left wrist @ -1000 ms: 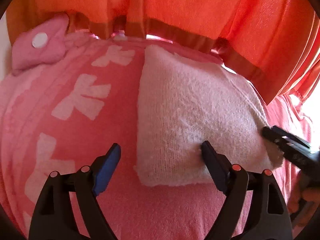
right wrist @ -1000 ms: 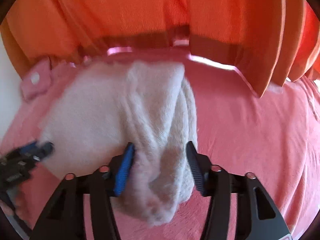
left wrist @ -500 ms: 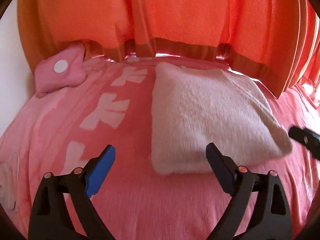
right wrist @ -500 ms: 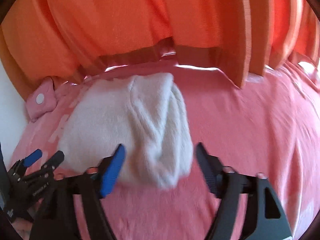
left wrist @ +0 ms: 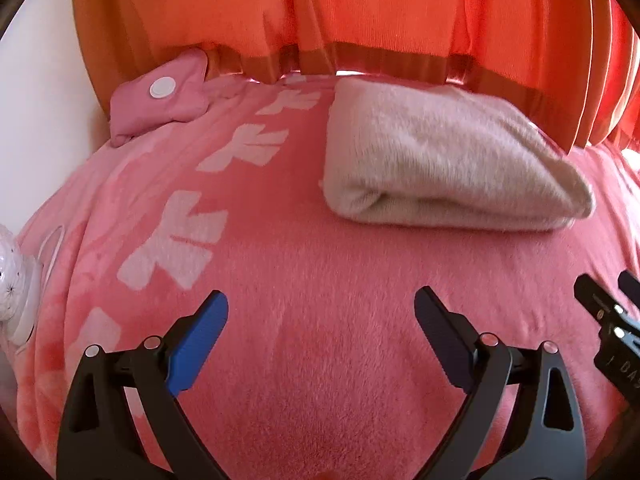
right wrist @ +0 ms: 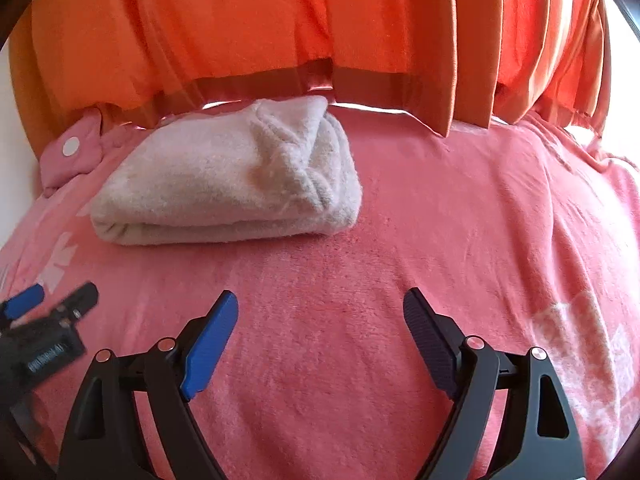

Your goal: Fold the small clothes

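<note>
Folded cream fleece garment (left wrist: pixel 440 160) released near the pink blanket's (left wrist: pixel 320 320) far edge.
Both the left gripper (left wrist: pixel 320 320) and right gripper (right wrist: pixel 320 320) have backed off, jaws apart and empty, the right's just opened; this fold looks finished.

The garment (right wrist: pixel 224 184) is fluffy cream knit cloth, matt and nubbly. The blanket (left wrist: pixel 320 280) under it is pink fleece with a short soft nap (paler bows woven in). The curtain (right wrist: pixel 280 20) is finely ribbed orange cloth with a glossier hem band. The pouch (left wrist: pixel 160 100) is pink cloth with a smooth white button.
</note>
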